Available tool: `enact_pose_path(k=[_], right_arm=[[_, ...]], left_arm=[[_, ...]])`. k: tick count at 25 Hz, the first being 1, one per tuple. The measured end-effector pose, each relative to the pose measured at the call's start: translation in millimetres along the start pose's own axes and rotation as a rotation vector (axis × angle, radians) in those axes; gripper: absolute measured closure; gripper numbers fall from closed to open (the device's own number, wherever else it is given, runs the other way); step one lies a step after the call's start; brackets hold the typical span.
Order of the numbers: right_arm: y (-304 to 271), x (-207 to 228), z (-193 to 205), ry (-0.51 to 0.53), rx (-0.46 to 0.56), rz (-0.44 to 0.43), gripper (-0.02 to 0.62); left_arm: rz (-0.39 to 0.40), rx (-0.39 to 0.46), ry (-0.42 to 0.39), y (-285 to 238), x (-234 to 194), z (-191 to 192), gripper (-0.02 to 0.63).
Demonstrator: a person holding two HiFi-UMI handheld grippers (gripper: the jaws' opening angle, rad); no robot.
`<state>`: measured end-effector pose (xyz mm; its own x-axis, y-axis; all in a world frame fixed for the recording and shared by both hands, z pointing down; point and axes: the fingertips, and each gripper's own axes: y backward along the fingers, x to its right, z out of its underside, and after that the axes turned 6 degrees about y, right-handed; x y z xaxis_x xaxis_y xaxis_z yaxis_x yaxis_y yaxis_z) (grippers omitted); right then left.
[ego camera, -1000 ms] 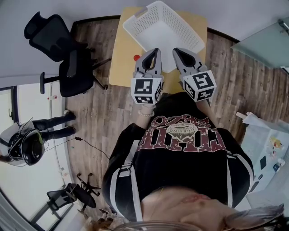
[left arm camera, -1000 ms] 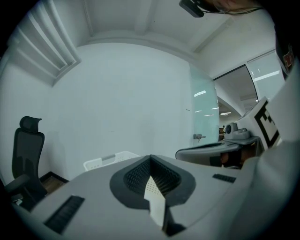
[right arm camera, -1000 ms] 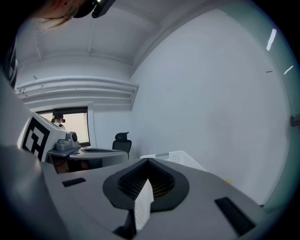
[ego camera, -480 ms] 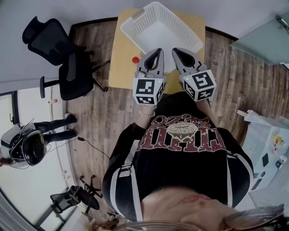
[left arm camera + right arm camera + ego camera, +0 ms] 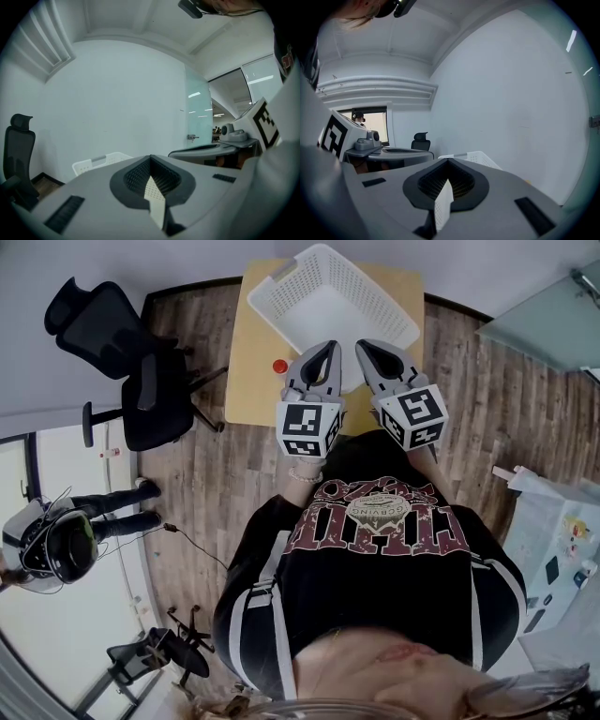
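Observation:
I hold both grippers side by side at chest height, pointing at the near edge of a small wooden table [image 5: 246,352]. On the table stands a white perforated basket [image 5: 328,296], and a small red object [image 5: 278,366] lies just left of my left gripper [image 5: 325,346]. My right gripper [image 5: 364,345] is level with the left one, over the basket's near rim. Each gripper is shut with nothing between its jaws. The basket [image 5: 96,162] shows beyond the left gripper [image 5: 151,157], and the basket [image 5: 480,158] also shows past the right gripper [image 5: 448,161].
A black office chair [image 5: 131,352] stands left of the table on the wood floor. Another person [image 5: 103,502] stands at the far left, near a cable on the floor. A white surface with small items [image 5: 553,549] is at the right. A glass partition [image 5: 199,117] lies ahead to the right.
The left gripper has turned a little to the right, so the chair and basket slid left in its view. Both grippers stay shut and level.

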<state>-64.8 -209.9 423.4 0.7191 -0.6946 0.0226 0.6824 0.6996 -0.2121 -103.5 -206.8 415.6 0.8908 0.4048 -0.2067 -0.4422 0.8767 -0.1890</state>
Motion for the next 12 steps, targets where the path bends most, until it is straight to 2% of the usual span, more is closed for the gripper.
enact_pose_path(k=[12], right_arm=[[6.3, 2.2, 1.0, 0.002, 0.000, -0.004, 0.578]], left_arm=[[0.013, 0.002, 0.000, -1.1, 8.3, 1.6, 0.558]])
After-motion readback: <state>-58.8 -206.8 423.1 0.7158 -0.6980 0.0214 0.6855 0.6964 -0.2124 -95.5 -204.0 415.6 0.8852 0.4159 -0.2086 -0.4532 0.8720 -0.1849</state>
